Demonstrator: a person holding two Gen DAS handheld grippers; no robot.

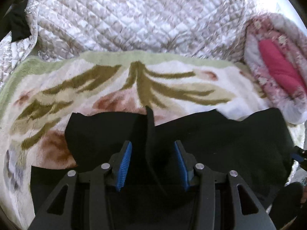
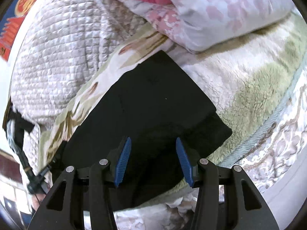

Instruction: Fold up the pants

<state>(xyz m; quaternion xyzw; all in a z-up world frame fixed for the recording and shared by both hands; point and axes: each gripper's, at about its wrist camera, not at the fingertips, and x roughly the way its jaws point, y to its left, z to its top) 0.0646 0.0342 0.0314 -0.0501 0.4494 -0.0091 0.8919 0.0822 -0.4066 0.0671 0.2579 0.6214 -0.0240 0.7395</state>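
Two grippers, left gripper point(image 1: 153, 163) and right gripper point(image 2: 153, 161), hovered with jaws released over black pants point(image 2: 149, 103) lying on a floral fleece blanket point(image 1: 76, 80). The pants looked partly folded, layers stacked; further folds probably remained.

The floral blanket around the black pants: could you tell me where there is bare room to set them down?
Free: the floral blanket between the black pants and the quilted bedspread, and its left part. Crowded: the right, where the pink-lined comforter lies.
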